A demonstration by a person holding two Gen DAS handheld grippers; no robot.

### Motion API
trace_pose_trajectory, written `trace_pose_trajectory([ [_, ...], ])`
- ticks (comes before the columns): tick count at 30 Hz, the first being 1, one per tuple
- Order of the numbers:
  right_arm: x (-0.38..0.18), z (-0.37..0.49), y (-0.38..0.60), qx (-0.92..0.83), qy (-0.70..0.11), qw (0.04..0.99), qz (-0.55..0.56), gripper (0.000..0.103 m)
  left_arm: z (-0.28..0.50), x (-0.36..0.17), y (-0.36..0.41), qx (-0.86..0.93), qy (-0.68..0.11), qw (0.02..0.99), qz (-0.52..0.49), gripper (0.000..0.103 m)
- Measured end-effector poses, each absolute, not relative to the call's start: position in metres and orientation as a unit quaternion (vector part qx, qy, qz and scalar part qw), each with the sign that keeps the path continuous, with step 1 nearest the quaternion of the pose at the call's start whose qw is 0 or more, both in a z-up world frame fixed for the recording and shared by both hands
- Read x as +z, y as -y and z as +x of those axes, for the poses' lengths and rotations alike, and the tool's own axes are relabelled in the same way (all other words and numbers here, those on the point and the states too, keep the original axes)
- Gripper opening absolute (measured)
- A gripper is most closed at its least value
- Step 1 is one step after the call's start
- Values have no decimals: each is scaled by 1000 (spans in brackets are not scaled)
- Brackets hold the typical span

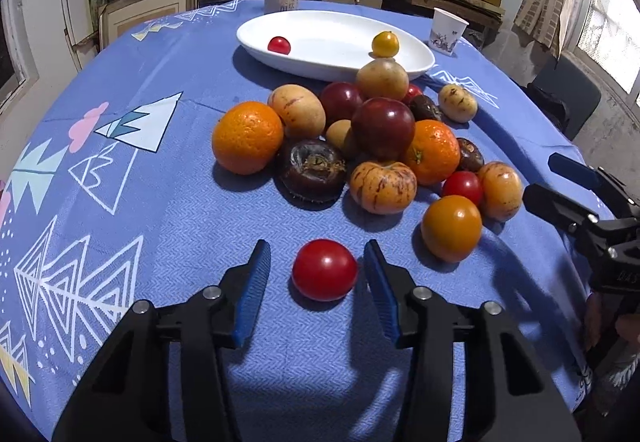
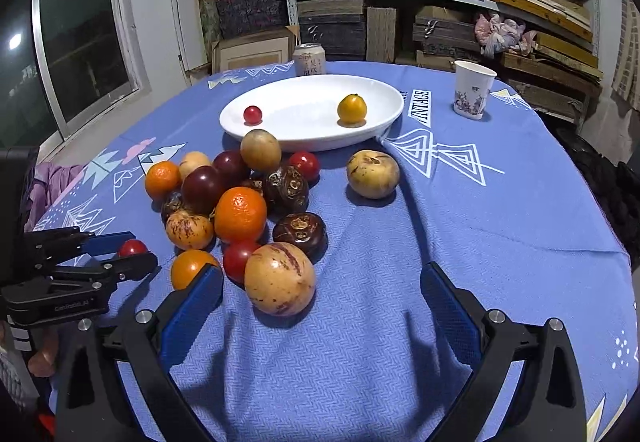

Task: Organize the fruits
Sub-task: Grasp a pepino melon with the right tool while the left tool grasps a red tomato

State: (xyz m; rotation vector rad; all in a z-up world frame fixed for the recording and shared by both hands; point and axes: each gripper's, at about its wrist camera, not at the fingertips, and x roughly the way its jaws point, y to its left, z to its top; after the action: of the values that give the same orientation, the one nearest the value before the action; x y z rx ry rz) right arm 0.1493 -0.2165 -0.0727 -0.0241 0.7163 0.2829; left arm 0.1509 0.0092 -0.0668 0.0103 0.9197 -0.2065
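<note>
Tablecloth [image 1: 160, 202]: tomato [image 1: 324, 269] between left tool [image 1: 316, 266] fingers.

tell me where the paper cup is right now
The paper cup stands upright at the far right of the blue tablecloth, to the right of the white oval dish and apart from it, with the shelves behind it.

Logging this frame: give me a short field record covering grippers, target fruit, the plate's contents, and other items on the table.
left gripper: open, jaws either side of a red tomato on the blue tablecloth, not closed on it
right gripper: open, holding nothing, low over the cloth beside the fruit pile
white plate: holds one small red tomato and one yellow tomato
pile: oranges, tomatoes, striped pale fruits, dark fruits, all off the plate
other items: can, paper cup
</note>
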Motion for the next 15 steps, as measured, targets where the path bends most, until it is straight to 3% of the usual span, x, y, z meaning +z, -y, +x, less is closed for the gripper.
trace_pose_trajectory([
  [11,-80,160,202,143,-369,918,-40,100,148,-65,-10,-98,-440,892,4,48],
  [15,-84,165,201,156,-380,911,-39,84,149,-66,-9,-99,-444,891,4,48],
])
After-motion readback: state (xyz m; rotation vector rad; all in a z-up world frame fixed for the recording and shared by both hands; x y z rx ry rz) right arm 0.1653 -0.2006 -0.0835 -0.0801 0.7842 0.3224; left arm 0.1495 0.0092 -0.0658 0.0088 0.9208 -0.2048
